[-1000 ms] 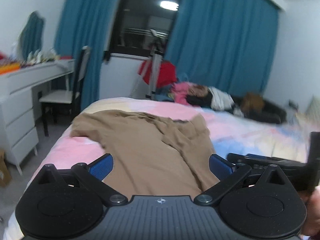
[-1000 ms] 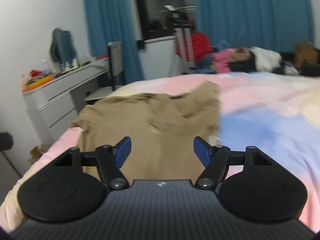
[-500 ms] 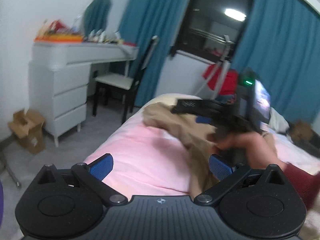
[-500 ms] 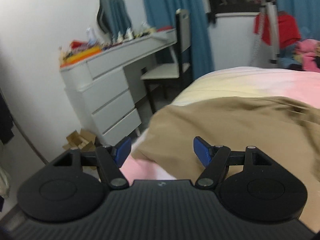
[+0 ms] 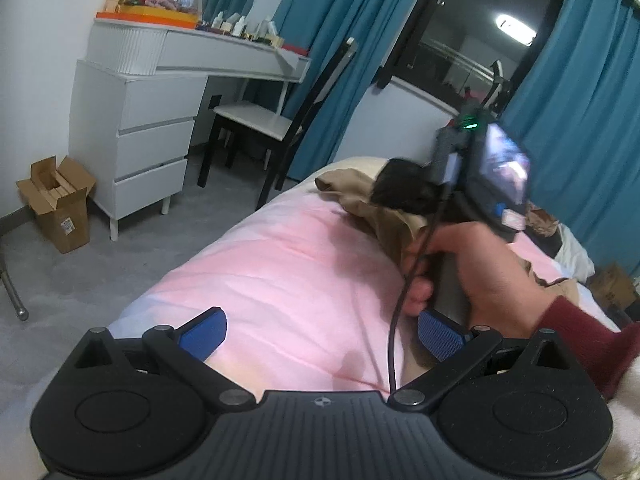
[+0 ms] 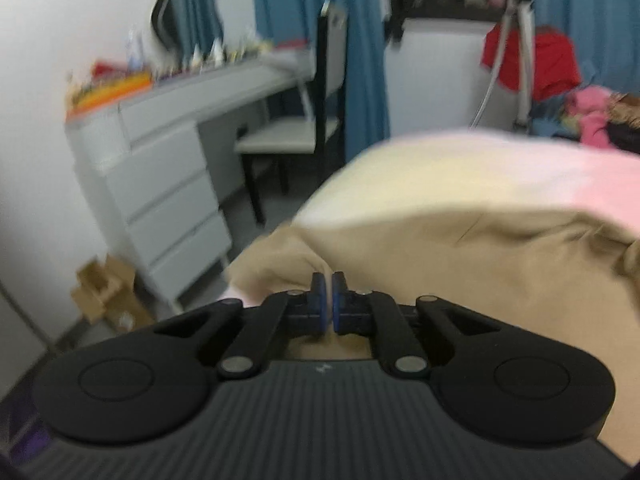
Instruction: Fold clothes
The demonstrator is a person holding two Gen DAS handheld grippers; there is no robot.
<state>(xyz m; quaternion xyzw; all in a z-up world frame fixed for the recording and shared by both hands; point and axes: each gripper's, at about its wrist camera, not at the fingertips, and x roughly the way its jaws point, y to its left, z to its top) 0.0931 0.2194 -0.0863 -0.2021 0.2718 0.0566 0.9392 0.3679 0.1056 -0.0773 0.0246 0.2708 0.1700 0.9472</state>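
Note:
A tan garment (image 6: pixel 460 256) lies crumpled on the pink bedsheet (image 5: pixel 288 280). My right gripper (image 6: pixel 329 300) is shut, pinching a fold of the tan garment near its left edge. In the left wrist view the same tan garment (image 5: pixel 360 196) shows bunched under the right device (image 5: pixel 472 184), which a hand (image 5: pixel 480 264) in a dark red sleeve holds. My left gripper (image 5: pixel 320 330) hovers open over bare pink sheet, apart from the cloth, with nothing between its blue pads.
A white dresser and desk (image 5: pixel 148 120) with a black chair (image 5: pixel 280 124) stand left of the bed. A cardboard box (image 5: pixel 60 204) sits on the grey floor. Blue curtains (image 5: pixel 580 100), a tripod and a clothes pile (image 6: pixel 592 116) lie beyond the bed.
My right gripper went from open to shut on the garment's edge. Both views swung left toward the dresser side. The left gripper stayed open.

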